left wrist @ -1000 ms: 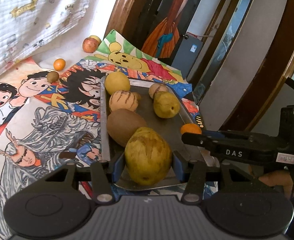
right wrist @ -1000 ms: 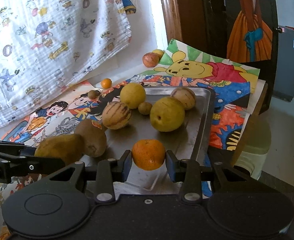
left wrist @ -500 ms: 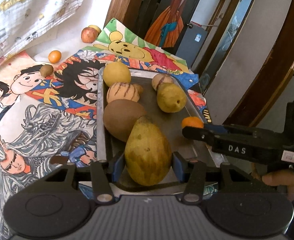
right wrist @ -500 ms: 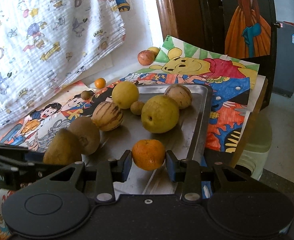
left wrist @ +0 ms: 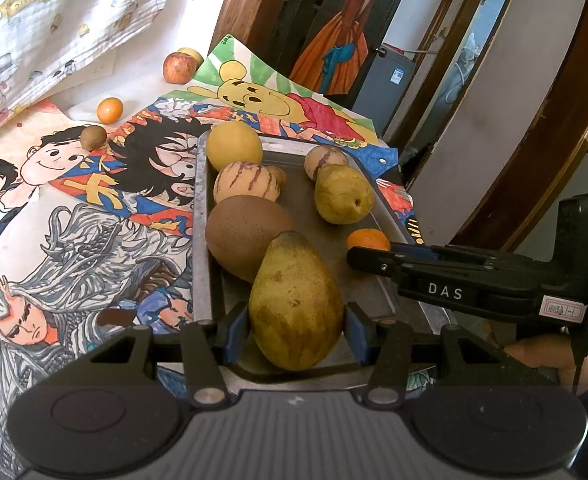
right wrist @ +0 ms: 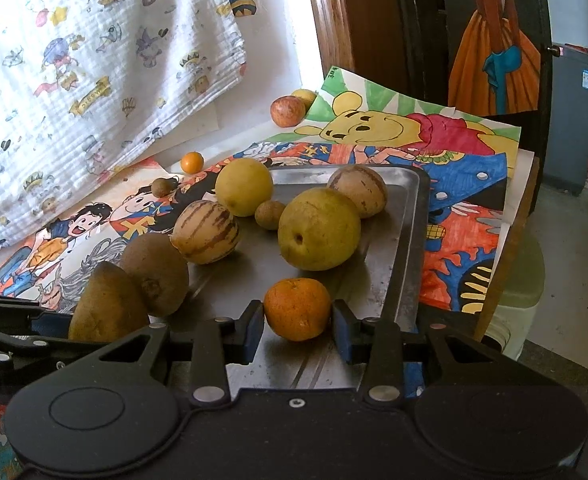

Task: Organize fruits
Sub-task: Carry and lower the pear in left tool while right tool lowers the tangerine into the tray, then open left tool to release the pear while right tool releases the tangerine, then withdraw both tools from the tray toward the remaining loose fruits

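Note:
A metal tray (left wrist: 199,240) lies on cartoon posters and carries several fruits: a yellow round one (left wrist: 234,144), two striped ones (left wrist: 248,182), a large brown one (left wrist: 248,236) and a greenish pear (left wrist: 343,194). My left gripper (left wrist: 295,336) is shut on a yellow-green mango (left wrist: 295,300) low over the tray's near end, its tip against the brown fruit. My right gripper (right wrist: 297,320) is shut on an orange (right wrist: 297,308) just above the tray (right wrist: 407,240) near its right rim. In the left wrist view the right gripper (left wrist: 373,254) reaches in from the right.
Off the tray to the far left lie an apple (left wrist: 178,67), a small orange fruit (left wrist: 110,110) and a small brown fruit (left wrist: 92,137). A printed cloth (right wrist: 94,60) hangs behind. The table edge drops off right of the posters. A hand (left wrist: 541,360) holds the right gripper.
Both grippers have moved forward and lower over the tray's near end, still holding their fruits. The mango now sits against the large brown fruit.

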The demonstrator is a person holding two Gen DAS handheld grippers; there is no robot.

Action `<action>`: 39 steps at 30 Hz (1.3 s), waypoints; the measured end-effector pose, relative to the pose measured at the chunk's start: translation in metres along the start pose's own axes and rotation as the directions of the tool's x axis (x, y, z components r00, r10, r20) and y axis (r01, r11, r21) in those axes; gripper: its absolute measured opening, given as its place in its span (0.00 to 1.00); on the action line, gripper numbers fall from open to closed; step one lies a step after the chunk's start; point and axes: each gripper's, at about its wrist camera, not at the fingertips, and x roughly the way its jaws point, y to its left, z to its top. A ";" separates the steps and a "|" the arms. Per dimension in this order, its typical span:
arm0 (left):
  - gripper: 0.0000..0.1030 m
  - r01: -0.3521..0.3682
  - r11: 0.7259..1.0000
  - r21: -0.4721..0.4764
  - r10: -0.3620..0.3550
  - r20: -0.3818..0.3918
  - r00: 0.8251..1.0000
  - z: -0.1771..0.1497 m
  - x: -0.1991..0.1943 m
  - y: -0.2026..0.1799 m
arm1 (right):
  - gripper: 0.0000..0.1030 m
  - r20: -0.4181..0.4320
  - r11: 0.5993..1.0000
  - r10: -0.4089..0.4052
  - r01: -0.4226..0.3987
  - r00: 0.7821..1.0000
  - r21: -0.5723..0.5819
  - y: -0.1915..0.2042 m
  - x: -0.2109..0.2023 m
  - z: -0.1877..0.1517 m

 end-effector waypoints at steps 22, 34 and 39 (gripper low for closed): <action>0.61 -0.011 1.000 -0.008 0.011 0.015 1.000 -0.013 -0.024 0.001 | 0.64 -0.002 0.996 -0.045 0.044 0.999 -0.079 0.023 -0.021 -0.003; 0.78 -0.036 0.999 0.002 0.036 0.091 0.995 -0.023 -0.063 0.002 | 0.83 0.026 0.989 -0.091 0.094 0.995 -0.113 0.049 -0.054 -0.007; 0.89 -0.074 0.997 -0.014 0.076 0.132 0.988 -0.028 -0.086 0.007 | 0.90 0.034 0.986 -0.114 0.117 0.993 -0.119 0.064 -0.070 -0.015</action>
